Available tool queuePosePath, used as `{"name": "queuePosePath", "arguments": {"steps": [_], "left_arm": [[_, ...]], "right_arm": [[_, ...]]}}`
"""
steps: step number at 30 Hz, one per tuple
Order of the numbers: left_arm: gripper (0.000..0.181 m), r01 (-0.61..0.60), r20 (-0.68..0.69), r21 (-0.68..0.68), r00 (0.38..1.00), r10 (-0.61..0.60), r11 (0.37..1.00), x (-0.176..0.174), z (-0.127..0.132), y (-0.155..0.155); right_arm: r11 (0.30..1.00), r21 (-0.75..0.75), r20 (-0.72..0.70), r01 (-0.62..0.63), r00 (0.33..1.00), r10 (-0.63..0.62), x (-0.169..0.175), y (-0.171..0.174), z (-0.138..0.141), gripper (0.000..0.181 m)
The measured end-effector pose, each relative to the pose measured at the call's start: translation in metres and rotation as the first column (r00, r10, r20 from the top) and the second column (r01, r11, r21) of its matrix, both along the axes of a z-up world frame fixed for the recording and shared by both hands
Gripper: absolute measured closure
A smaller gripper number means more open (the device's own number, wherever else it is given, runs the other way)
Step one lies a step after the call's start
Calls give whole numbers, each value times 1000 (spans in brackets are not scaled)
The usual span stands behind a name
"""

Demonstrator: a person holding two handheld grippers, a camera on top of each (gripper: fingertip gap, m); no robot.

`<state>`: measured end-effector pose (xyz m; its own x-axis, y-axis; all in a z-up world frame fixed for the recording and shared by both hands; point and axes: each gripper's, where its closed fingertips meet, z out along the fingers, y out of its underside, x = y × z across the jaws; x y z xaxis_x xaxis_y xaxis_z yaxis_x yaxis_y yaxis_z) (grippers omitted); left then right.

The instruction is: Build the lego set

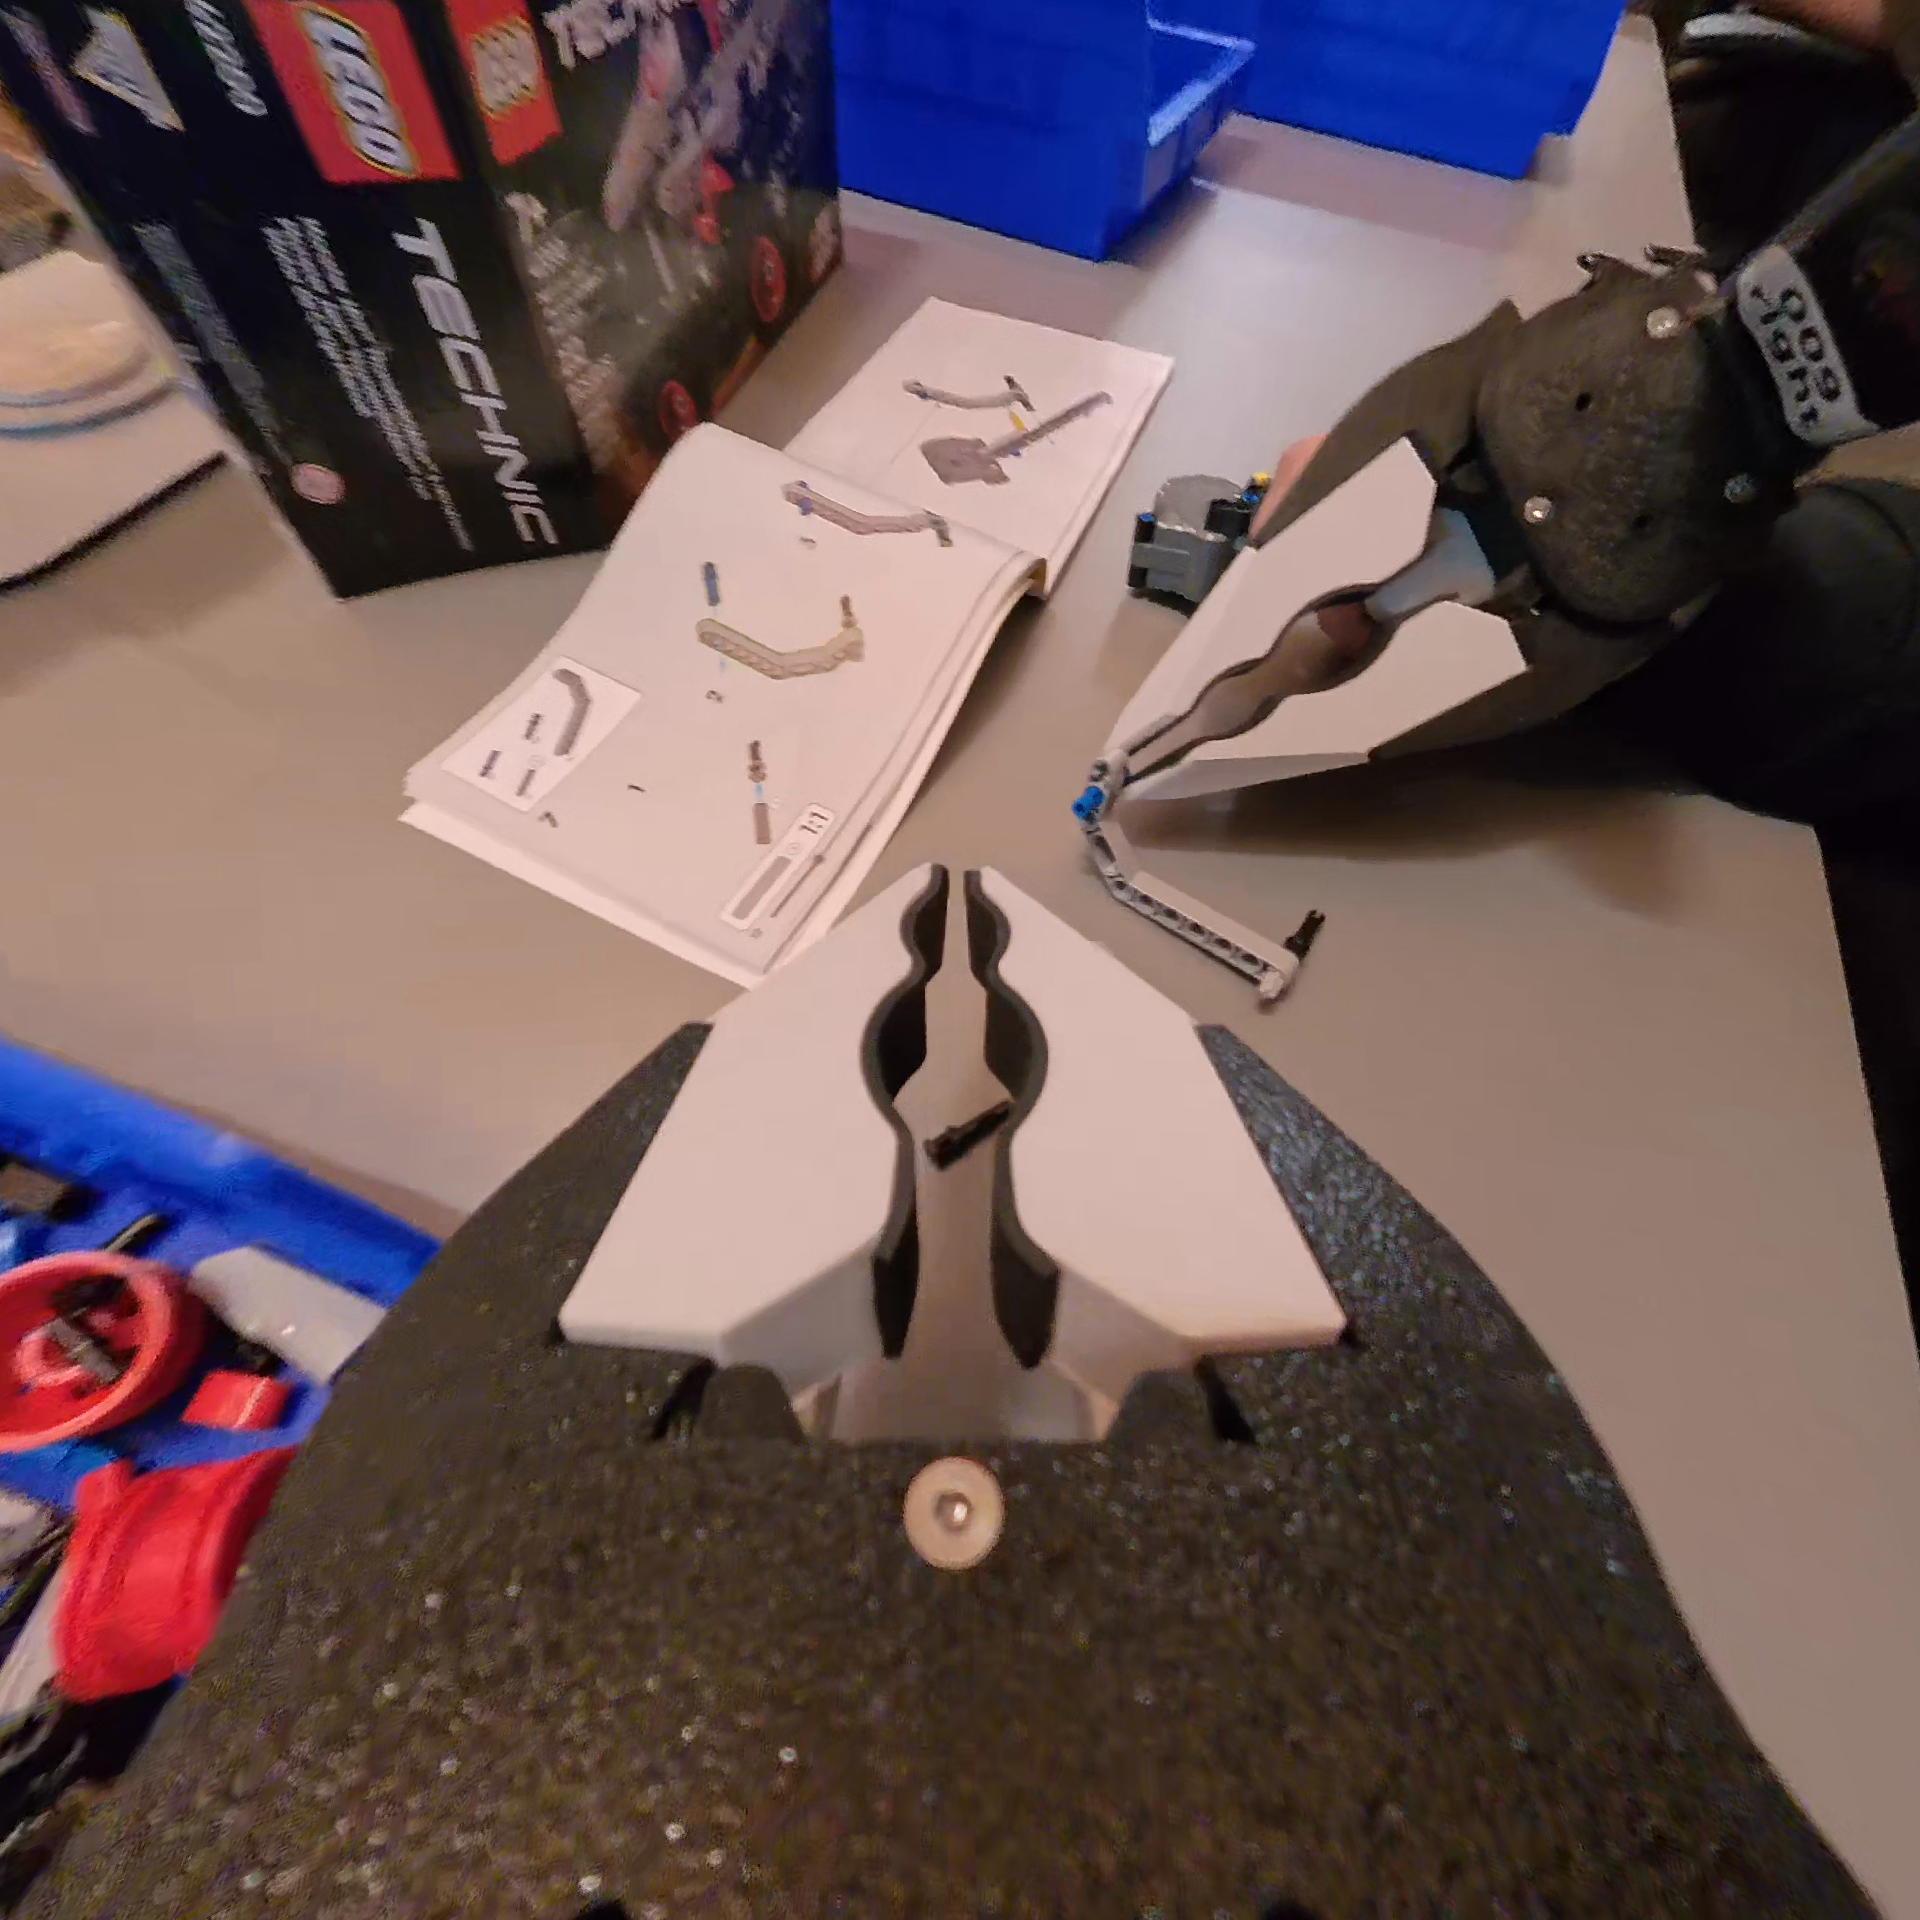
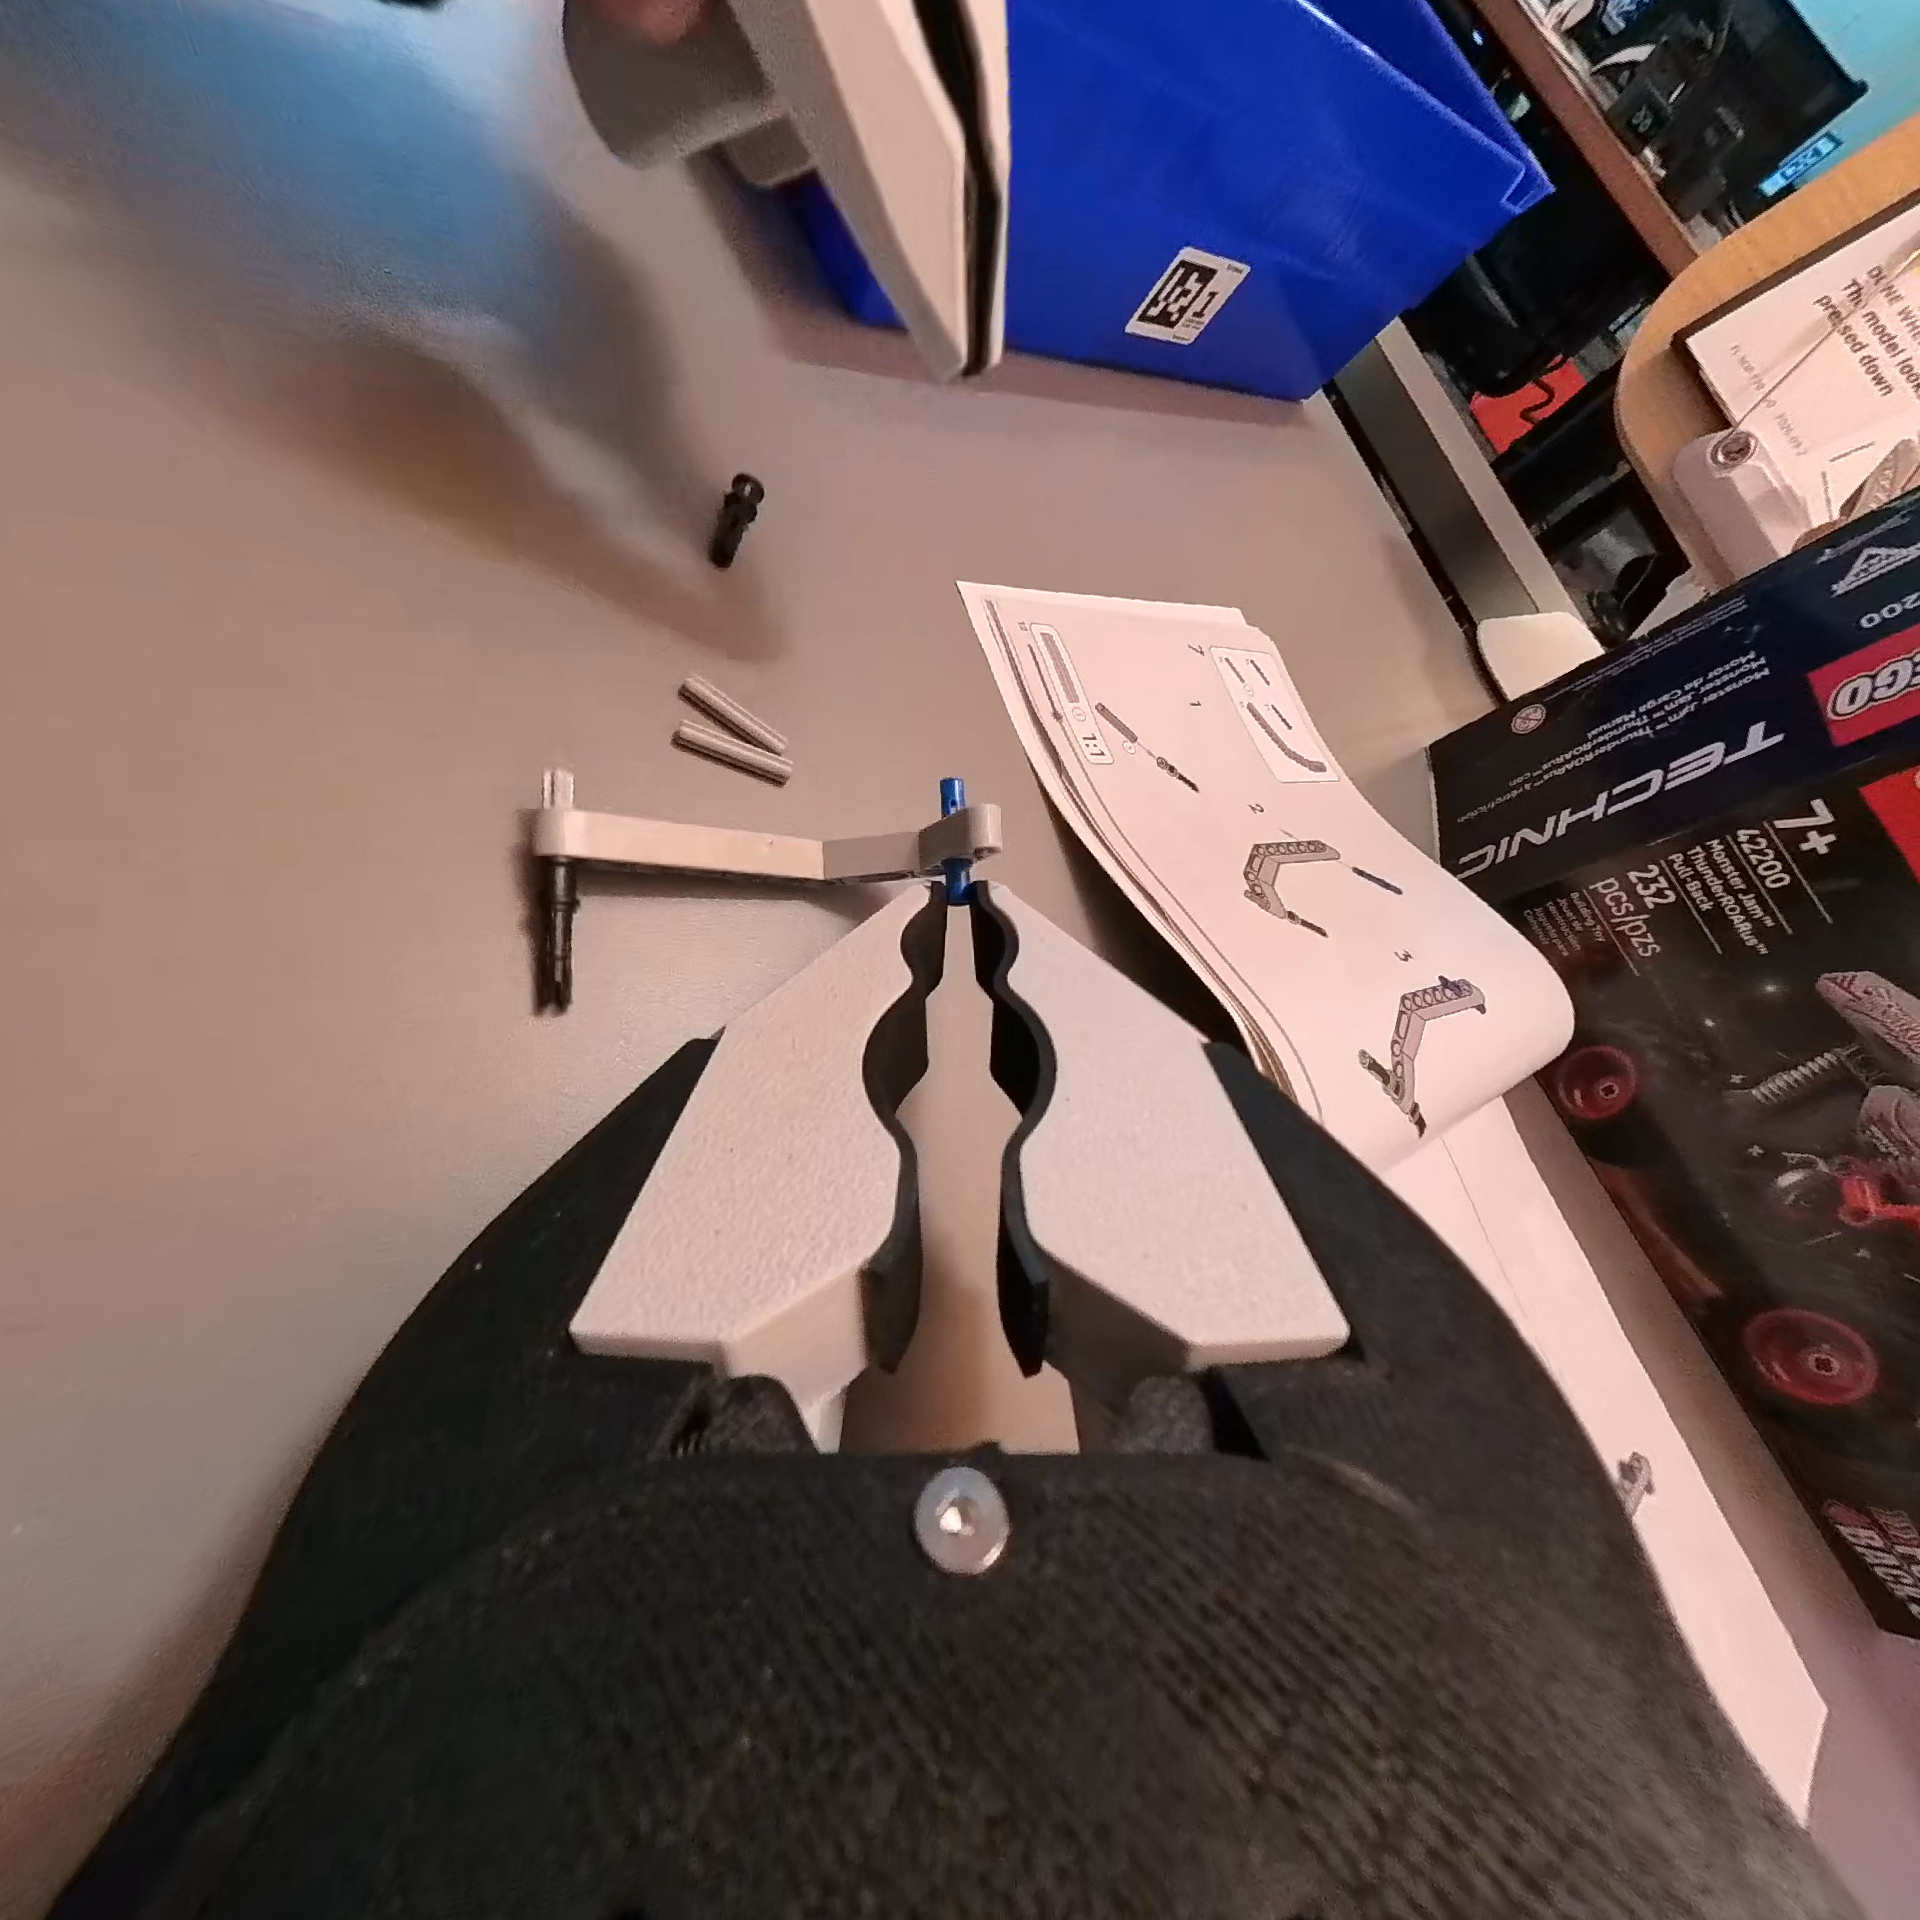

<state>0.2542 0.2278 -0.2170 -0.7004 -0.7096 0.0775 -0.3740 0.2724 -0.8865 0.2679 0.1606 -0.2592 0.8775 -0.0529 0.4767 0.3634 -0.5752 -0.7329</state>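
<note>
Pinching the blue pin (image 2: 953, 844) at the bent end of the grey angled beam (image 2: 727, 844), my right gripper (image 2: 961, 902) has its tips nearly closed on that pin. The beam lies flat on the grey table (image 2: 260, 1039), and in the right wrist view its long arm runs leftward away from my tips to a dark axle pin (image 2: 558, 935) at the far end. Two loose grey axles (image 2: 732, 729) and a black pin (image 2: 735, 516) lie just beyond it.

My left gripper (image 1: 956, 883) hovers above the table with its jaws a narrow slit apart and nothing clamped between them; a small black pin (image 1: 966, 1130) shows through the gap. The open instruction booklet (image 1: 790, 665) and set box (image 1: 416, 270) sit ahead, and a blue parts tray (image 1: 156, 1164) is at my left.
</note>
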Motion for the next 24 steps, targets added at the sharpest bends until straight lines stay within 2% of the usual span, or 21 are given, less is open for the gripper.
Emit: {"name": "queuePosePath", "arguments": {"steps": [1, 4, 7, 11, 17, 20, 24], "left_arm": [[180, -18, 12, 4, 1000, 18, 1000, 1, 3, 5], [181, -42, 17, 40, 999, 41, 998, -2, 4, 18], [179, 90, -70, 116, 994, -82, 989, -24, -11, 14], [171, 188, -113, 235, 980, -166, 953, -40, -28, 14], [162, 184, -124, 268, 980, -156, 946, -41, -37, 24], [159, 167, -134, 311, 982, -131, 936, -37, -46, 28], [155, 182, -172, 349, 977, -128, 919, -35, -59, 27]], "right_arm": [[1000, 1, 2, 0, 1000, 0, 0, 0, 0, 179], [1000, 1, 20, -8, 1000, 8, 0, 1, 1, 179], [1000, -3, 26, -3, 1000, 3, 1, 0, 0, 179], [999, 32, 5, -14, 1000, 14, -3, 1, 6, 178], [1000, -2, 55, 15, 998, -15, -4, -11, 22, 165], [995, -54, -74, -80, 994, 76, -36, -14, 16, 159], [988, -9, -204, -154, 968, 149, -74, 0, 13, 157]]}}
